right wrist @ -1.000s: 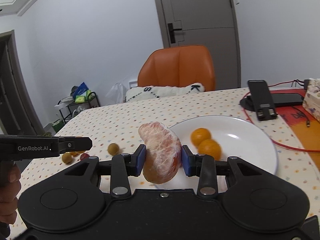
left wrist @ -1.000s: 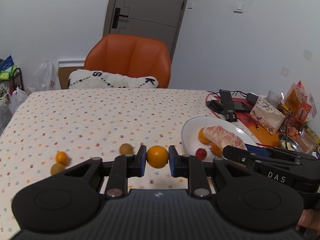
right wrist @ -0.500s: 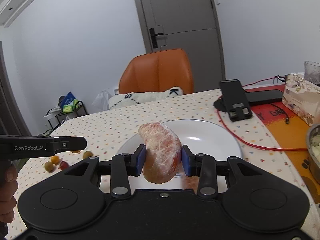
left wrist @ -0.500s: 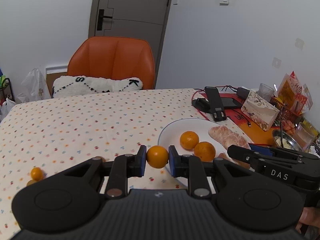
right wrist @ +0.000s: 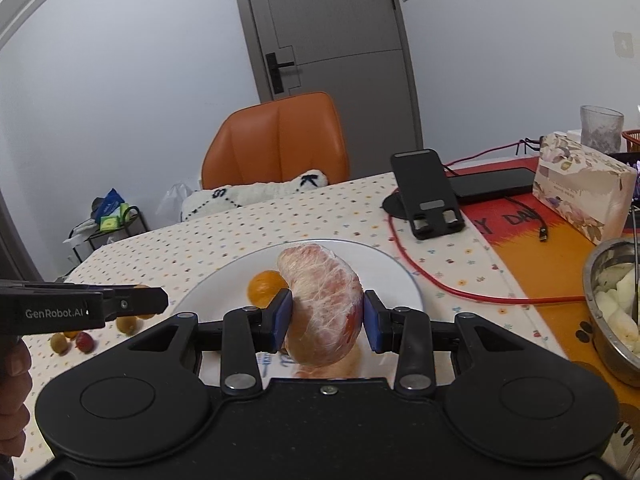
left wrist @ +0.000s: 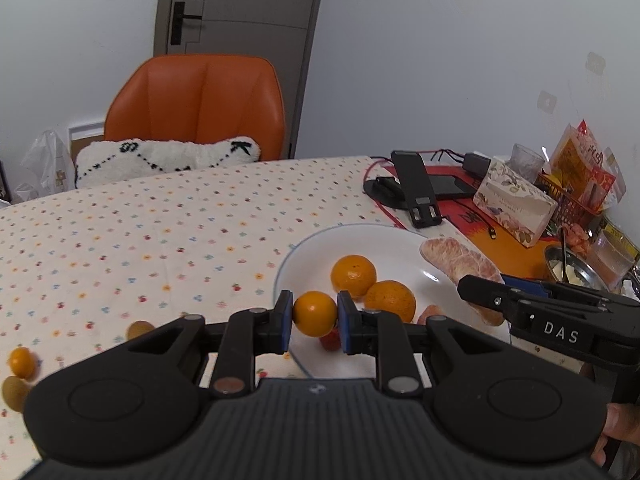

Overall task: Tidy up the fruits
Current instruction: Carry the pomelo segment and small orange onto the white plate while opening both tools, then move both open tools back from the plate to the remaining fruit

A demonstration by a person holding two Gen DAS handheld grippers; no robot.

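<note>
Left gripper [left wrist: 315, 313] pinches a small orange [left wrist: 314, 313] at the white plate [left wrist: 384, 242] rim; right gripper [right wrist: 324, 314] clamps a peeled pomelo wedge [right wrist: 322, 302] over it.

Plain pale walls [left wrist: 440, 60] enclose the room. A grey door [left wrist: 240, 40] with a black handle stands behind an orange chair [left wrist: 196, 100], which holds a white cushion [left wrist: 164, 158] and sits at the far edge of the tabletop [left wrist: 140, 232] with its dotted cloth. Left of the chair stands a small wire rack [right wrist: 112, 220].
</note>
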